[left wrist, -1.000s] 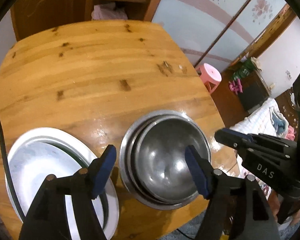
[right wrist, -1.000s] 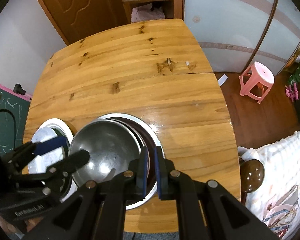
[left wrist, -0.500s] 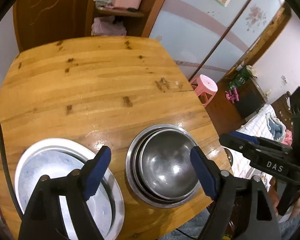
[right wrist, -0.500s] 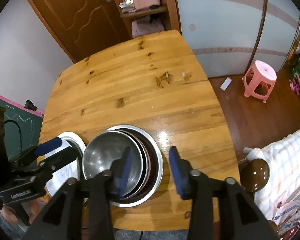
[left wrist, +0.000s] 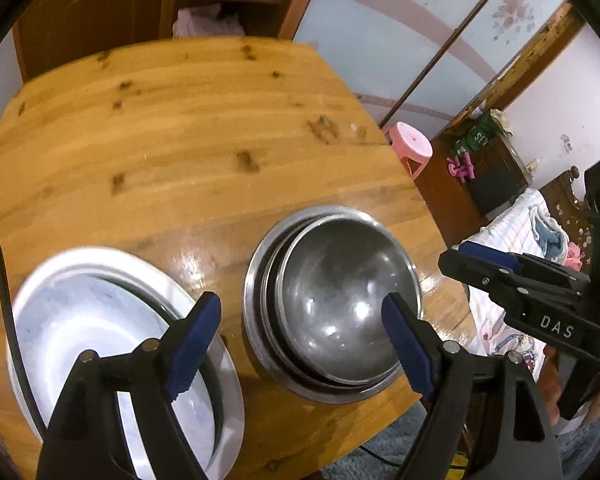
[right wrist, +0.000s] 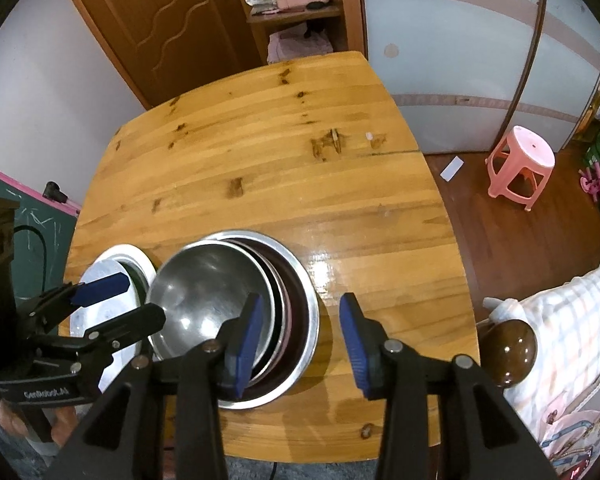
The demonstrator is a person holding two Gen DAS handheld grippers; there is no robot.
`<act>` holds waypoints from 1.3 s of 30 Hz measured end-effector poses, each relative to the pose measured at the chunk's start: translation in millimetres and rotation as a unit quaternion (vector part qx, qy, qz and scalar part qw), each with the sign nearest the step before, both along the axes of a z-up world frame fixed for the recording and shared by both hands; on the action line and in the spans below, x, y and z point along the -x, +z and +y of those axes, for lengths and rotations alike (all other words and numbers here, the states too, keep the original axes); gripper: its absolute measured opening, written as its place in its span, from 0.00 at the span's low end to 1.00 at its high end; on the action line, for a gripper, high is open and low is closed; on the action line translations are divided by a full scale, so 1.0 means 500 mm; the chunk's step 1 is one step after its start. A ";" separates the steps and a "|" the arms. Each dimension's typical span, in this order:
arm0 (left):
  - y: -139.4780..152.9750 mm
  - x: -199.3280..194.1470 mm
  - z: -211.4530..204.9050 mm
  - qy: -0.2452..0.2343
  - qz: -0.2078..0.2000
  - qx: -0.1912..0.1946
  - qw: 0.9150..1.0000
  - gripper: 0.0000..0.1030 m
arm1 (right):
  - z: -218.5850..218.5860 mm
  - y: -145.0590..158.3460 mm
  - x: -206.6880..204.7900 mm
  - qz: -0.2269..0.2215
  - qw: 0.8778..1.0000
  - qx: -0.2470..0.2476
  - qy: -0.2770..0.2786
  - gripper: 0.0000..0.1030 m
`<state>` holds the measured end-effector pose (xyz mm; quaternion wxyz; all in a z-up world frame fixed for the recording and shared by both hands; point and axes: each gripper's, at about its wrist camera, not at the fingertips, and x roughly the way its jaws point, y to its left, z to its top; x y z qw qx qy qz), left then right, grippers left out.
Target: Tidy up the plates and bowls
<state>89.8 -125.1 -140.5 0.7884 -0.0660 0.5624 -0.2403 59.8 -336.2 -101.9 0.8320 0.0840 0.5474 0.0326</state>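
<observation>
With both the left tool [left wrist: 300, 328] and right tool [right wrist: 302, 340] spread apart and empty, the nested steel bowls [left wrist: 340, 300] just ahead on the table [left wrist: 180, 140] look light, rigid and slick, best pinched across the thin rim.

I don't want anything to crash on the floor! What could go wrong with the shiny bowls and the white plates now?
The metal bowls sit nested near the table edge closest to the person, so a bump from the right tongs might push them off. The top bowl sits off-centre and could slide. The white plates also lie near that edge.
</observation>
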 end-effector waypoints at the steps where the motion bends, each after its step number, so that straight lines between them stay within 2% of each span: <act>1: -0.008 0.000 0.000 0.002 0.005 0.000 1.000 0.79 | 0.000 -0.006 0.000 0.003 1.000 0.000 0.000 0.39; 16: -0.087 -0.025 -0.009 0.012 0.064 0.020 0.998 0.79 | 0.018 -0.068 -0.018 0.028 0.999 -0.009 0.032 0.39; 27: -0.115 -0.029 -0.033 -0.007 0.089 0.044 0.995 0.78 | 0.014 -0.106 -0.037 0.062 0.997 -0.031 0.028 0.39; 32: -0.122 -0.032 -0.051 -0.021 0.098 0.050 0.994 0.69 | 0.021 -0.111 -0.038 0.069 0.997 -0.031 0.029 0.39; 36: -0.126 -0.040 -0.057 -0.021 0.099 0.048 0.994 0.67 | 0.025 -0.114 -0.042 0.074 0.997 -0.023 0.030 0.39; 39: -0.127 -0.043 -0.050 -0.017 0.100 0.042 0.994 0.58 | 0.028 -0.119 -0.045 0.079 0.996 -0.021 0.031 0.39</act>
